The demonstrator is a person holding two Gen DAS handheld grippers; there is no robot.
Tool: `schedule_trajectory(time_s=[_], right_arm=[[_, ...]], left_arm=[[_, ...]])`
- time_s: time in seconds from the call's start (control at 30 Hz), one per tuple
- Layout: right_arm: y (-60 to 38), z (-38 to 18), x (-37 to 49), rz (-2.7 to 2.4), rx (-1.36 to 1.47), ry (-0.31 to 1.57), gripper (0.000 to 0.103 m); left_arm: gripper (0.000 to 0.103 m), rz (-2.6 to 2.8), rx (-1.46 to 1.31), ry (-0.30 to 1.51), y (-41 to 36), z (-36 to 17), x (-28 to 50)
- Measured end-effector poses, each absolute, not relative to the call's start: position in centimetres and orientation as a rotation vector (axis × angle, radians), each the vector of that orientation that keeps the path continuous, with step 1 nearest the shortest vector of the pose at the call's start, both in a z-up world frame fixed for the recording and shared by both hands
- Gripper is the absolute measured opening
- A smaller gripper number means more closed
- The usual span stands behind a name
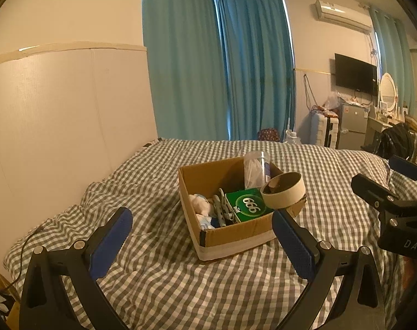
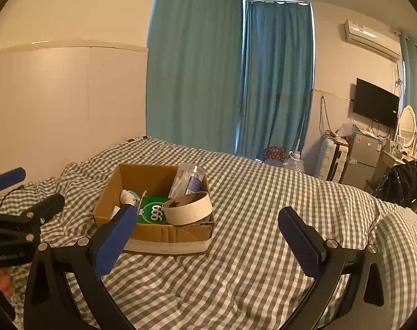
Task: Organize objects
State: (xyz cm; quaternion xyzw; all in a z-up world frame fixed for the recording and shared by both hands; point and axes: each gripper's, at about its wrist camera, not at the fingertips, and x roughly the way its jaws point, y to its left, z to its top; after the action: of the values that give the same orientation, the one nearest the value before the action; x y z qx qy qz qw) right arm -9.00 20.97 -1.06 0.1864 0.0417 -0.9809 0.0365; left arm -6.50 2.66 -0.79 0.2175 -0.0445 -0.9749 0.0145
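Now both grippers hang above the bed (image 1: 167, 283), and each one holds nothing. The left gripper (image 1: 201, 236) has its two blue pads wide apart, and between them the left wrist view shows the cardboard box (image 1: 230, 236) standing on the grey-and-white checked cover. The right gripper (image 2: 208, 236) is spread in the same way, with the box near its left pad (image 2: 113, 236) and bare cover in front of the other pad. In each view the other gripper shows at the edge: the right one at the right side of the left wrist view, the left one at the left side of the right wrist view. The box is open at the top and has a band of pale tape around its bottom. Inside it, a roll of beige tape (image 1: 284, 191) leans on the near right corner, partly above the rim. Just beside the roll lies a green packet (image 1: 248, 205) with the white digits 999 on it. Behind these a clear plastic container (image 1: 256, 169) stands tilted against the far wall of the box. On the left part of the box there is some white crumpled thing (image 1: 200, 203), and a grey object next to it that I cannot name. Teal curtains (image 1: 222, 63) hang behind the bed, and a black television (image 1: 355, 74) is on the far wall at the right.
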Motion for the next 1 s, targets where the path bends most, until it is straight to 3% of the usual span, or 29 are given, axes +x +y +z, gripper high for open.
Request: schedule_trajectory(time_s=[1.0], right_arm=[[20.63,-0.98,-8.84,-3.012,0.569,0.131,0.103]], left_arm=[[0.103,-3.029,0.697,-0.130,2.77,-0.98,-6.15]])
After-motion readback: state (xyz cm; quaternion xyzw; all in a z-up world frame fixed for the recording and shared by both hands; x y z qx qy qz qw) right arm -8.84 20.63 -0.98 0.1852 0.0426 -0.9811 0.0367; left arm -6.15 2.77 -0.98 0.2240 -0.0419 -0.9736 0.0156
